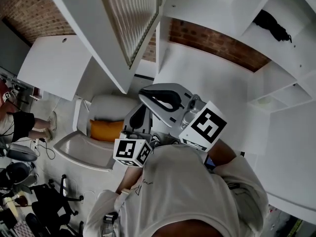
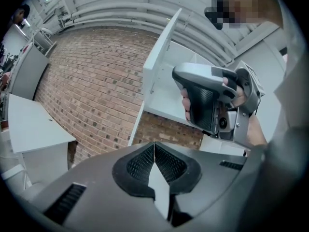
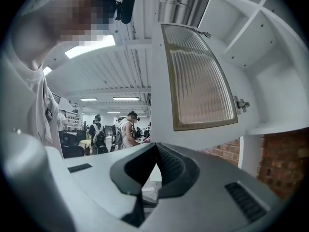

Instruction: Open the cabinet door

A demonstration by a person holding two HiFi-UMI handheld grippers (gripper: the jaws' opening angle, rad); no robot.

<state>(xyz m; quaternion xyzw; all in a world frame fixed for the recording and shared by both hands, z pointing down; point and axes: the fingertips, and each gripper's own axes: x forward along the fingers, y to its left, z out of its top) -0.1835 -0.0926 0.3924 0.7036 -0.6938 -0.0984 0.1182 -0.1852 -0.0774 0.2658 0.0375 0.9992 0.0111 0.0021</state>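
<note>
"Where was the cabinet door when you looked?"

"Swung wide open. In the head view it ran down from the top centre of the frame. In the right gripper view it filled the upper right: a white frame round a ribbed glass panel, with a small metal hinge at its right edge."

"And the right gripper?"

"Its jaws were pressed together at the tips, with nothing between them. The door hung just beyond and above them. I couldn't tell whether they touched it."

"The left gripper?"

"Clenched too, and empty. It pointed towards the brick wall that took up the left half of its view. At the right of that view the person's fingers were wrapped round the right gripper's grey handle."

"What else was about?"

"In the head view the left marker cube sat just below centre, and the right marker cube was a little higher to its right. Both were above the person's white T-shirt. Open white shelves filled the upper right, and one held something dark that I couldn't make out. At centre left stood a white armchair with an orange cushion. Other people stood far off, at the centre left of the right gripper view."
</note>
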